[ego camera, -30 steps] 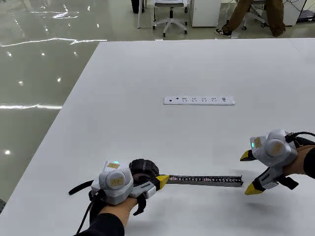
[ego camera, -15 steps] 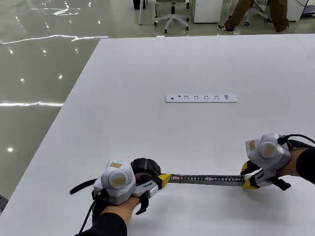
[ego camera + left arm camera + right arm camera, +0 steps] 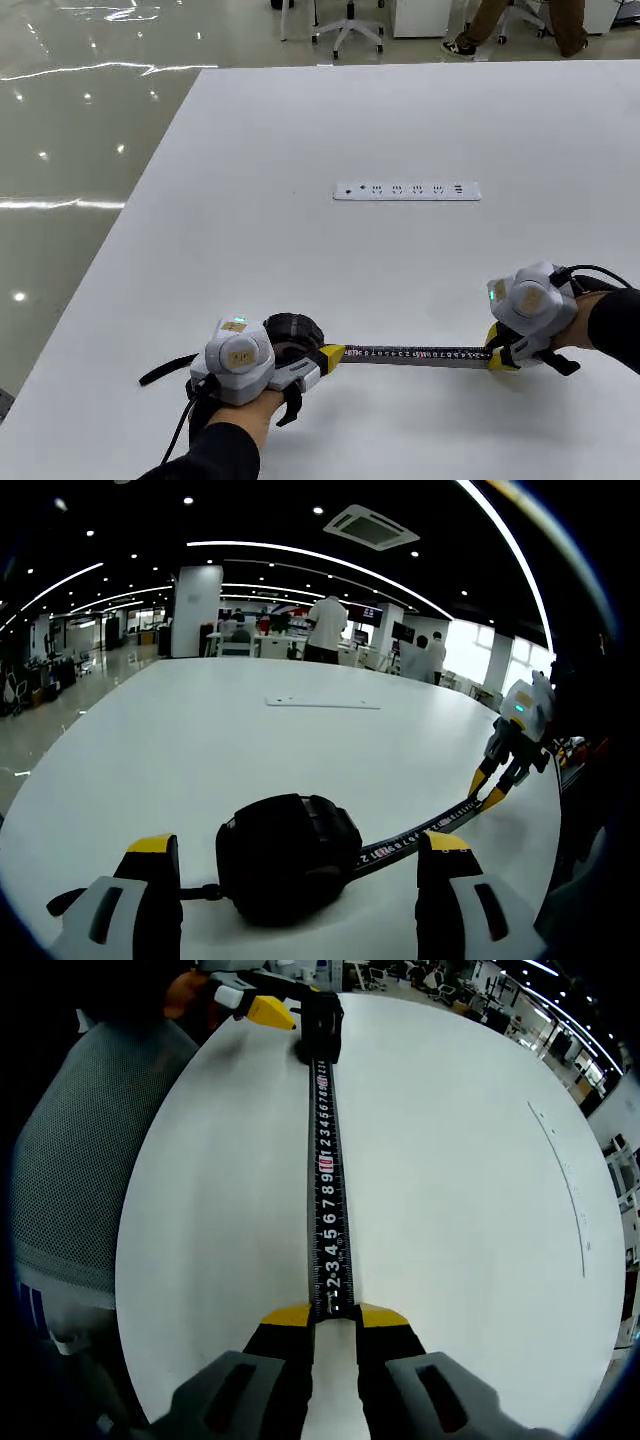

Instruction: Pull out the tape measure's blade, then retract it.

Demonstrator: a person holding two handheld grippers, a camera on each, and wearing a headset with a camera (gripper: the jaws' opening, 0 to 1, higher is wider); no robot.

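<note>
A black tape measure case (image 3: 293, 335) lies on the white table (image 3: 400, 120), its blade (image 3: 415, 353) drawn out flat to the right. My left gripper (image 3: 300, 365) straddles the case (image 3: 290, 855); a gap shows on each side between the case and the yellow-tipped fingers (image 3: 152, 846), so it stands open. My right gripper (image 3: 497, 352) is at the blade's far end. In the right gripper view its jaws are shut (image 3: 335, 1315) on the blade (image 3: 328, 1160) at the tip, and the case (image 3: 318, 1035) lies far ahead.
A white power strip (image 3: 407, 190) lies flat mid-table, well beyond the tape. The table's left edge (image 3: 120, 230) drops to a glossy floor. Office chairs and a person's legs (image 3: 500, 20) are past the far edge. A black strap (image 3: 165, 370) trails left of my left gripper.
My right gripper, open and apart from the blade a second ago, moved left to the blade's tip and shut on it. The left gripper and the case stayed put.
</note>
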